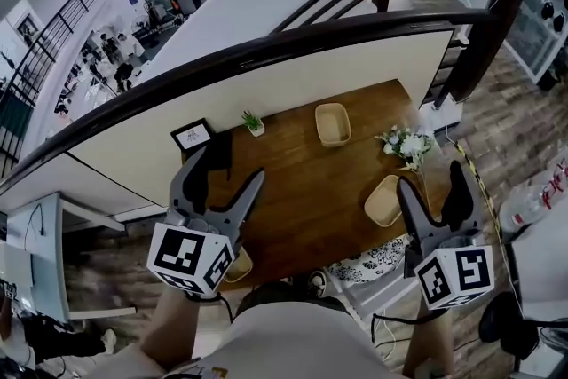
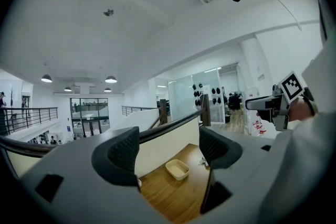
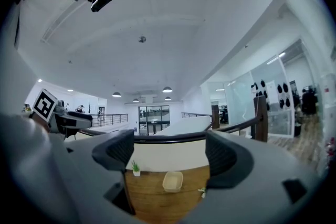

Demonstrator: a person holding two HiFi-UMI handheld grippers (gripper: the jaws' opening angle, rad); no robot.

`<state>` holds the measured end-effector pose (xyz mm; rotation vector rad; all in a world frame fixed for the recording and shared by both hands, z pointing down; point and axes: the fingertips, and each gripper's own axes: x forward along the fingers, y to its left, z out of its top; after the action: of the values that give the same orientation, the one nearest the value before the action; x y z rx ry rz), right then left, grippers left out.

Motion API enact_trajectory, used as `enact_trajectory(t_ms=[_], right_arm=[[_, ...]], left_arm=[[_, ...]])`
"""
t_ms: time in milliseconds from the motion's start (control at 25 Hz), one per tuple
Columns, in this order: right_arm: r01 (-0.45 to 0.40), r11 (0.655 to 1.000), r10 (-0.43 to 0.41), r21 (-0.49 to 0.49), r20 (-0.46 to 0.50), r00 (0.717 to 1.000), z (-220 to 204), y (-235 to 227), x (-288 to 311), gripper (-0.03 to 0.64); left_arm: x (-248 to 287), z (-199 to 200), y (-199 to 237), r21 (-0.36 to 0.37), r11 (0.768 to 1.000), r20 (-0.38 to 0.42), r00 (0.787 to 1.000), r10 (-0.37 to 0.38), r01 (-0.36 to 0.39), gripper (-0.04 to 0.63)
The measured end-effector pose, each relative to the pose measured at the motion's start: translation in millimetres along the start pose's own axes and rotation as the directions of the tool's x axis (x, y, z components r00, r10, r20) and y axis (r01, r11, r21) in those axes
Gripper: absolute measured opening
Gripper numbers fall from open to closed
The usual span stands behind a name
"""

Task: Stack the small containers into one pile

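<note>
Wooden table beside curved railing

No words or numbers can be read anywhere. The framed card on the wooden table carries print too small to make out, and the red marks on the clear plastic at the right edge are blurred. The left cube and right cube bear only black-and-white square patterns, not letters.
</note>
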<state>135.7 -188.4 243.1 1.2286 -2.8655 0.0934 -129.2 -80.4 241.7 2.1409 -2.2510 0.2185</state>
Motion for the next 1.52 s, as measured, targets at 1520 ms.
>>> enact_trajectory(t_ms=[1520], right_arm=[[0.103,0.991,-0.057,0.082,-0.443,0.895,-282.4,-49.7,296.9,0.35]], left_arm=[[291.4,-232.7,11.4,-0.377,0.922,-0.313,0.925,-0.214,0.086,0.359]])
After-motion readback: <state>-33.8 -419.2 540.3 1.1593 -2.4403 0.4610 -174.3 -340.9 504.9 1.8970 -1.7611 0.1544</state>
